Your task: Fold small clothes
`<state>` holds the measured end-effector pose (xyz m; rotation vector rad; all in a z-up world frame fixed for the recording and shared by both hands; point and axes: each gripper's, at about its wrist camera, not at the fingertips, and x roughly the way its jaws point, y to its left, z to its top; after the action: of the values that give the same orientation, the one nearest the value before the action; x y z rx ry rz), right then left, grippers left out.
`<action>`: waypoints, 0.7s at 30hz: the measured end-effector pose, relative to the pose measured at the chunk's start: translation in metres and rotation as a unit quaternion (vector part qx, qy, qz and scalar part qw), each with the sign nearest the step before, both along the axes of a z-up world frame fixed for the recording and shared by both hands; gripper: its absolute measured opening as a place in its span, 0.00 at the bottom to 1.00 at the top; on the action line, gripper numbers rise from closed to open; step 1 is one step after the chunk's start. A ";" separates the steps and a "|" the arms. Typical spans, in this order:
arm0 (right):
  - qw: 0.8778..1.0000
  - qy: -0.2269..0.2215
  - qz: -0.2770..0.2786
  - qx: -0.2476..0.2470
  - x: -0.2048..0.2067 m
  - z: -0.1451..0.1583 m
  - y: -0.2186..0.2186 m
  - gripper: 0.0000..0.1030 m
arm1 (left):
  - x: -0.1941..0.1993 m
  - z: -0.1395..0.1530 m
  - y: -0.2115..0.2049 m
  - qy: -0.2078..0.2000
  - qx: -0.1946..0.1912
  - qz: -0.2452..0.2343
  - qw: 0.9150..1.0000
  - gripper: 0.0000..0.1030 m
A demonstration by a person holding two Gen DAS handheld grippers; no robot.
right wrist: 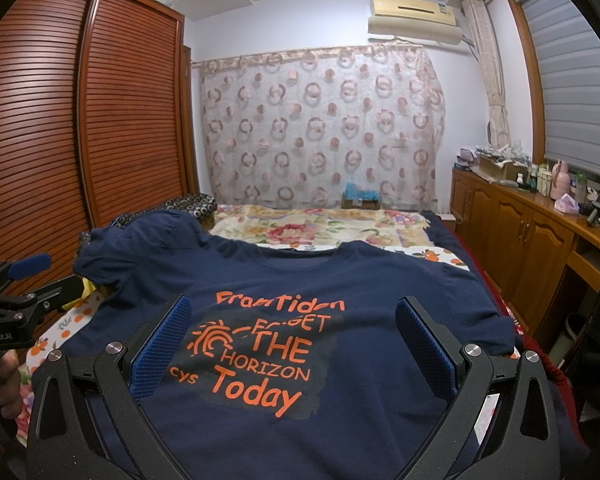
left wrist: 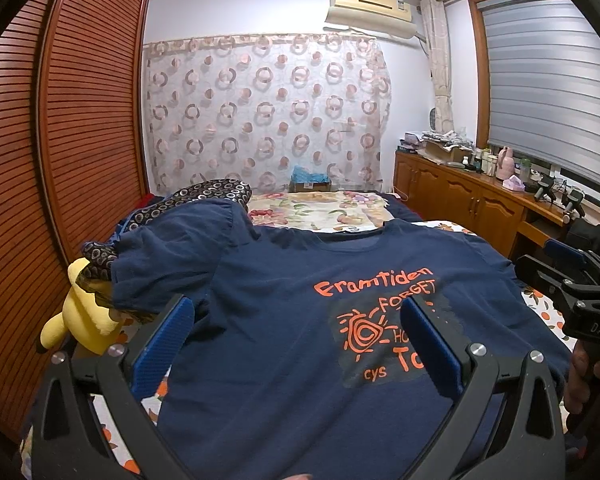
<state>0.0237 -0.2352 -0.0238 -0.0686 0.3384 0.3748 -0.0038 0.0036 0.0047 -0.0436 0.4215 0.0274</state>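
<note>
Both jaws stand wide apart with nothing between them: your left gripper (left wrist: 296,344) and your right gripper (right wrist: 294,344) hover side by side over the near hem of the T-shirt (right wrist: 340,280), blue textured pads (right wrist: 164,344) facing inward.

You have a navy short-sleeved T-shirt lying face up and spread flat on the bed (right wrist: 320,224), collar toward the far edge, hem toward you. Its left sleeve is bunched and humped up over a dark ring-patterned cloth (left wrist: 204,196) at the bed's left edge; the right sleeve lies flat toward the right edge. The chest carries an orange print on a darker patch — it reads "Framtiden", "FORGET THE HORIZON", "cys", "Today", beside a sun-like spiral.

A yellow plush toy (left wrist: 80,320) sits just beside the bunched sleeve, against the slatted wardrobe (left wrist: 60,140). At the bed's far edge a small cardboard box (right wrist: 360,200) holds something blue and crumpled. On the gripper bodies you can read "DAS" in the left view and "GenRobot.AI" in the right view.
</note>
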 end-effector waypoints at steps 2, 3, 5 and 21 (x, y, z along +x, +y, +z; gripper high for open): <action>1.000 0.000 0.000 0.000 0.000 0.000 0.000 1.00 | 0.000 0.000 0.000 0.000 0.000 0.000 1.000 1.00; 1.000 0.000 0.000 0.000 0.000 0.000 0.000 1.00 | -0.001 0.001 0.000 0.000 0.001 0.000 1.000 1.00; 1.000 0.000 0.000 0.000 0.000 0.000 0.000 1.00 | 0.000 0.001 0.000 0.000 0.001 0.000 1.000 1.00; 1.000 0.000 0.000 0.001 0.000 -0.001 0.000 1.00 | -0.001 0.002 0.000 0.000 0.003 0.001 1.000 1.00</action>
<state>0.0236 -0.2352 -0.0245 -0.0678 0.3373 0.3753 -0.0050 0.0036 0.0069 -0.0385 0.4213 0.0295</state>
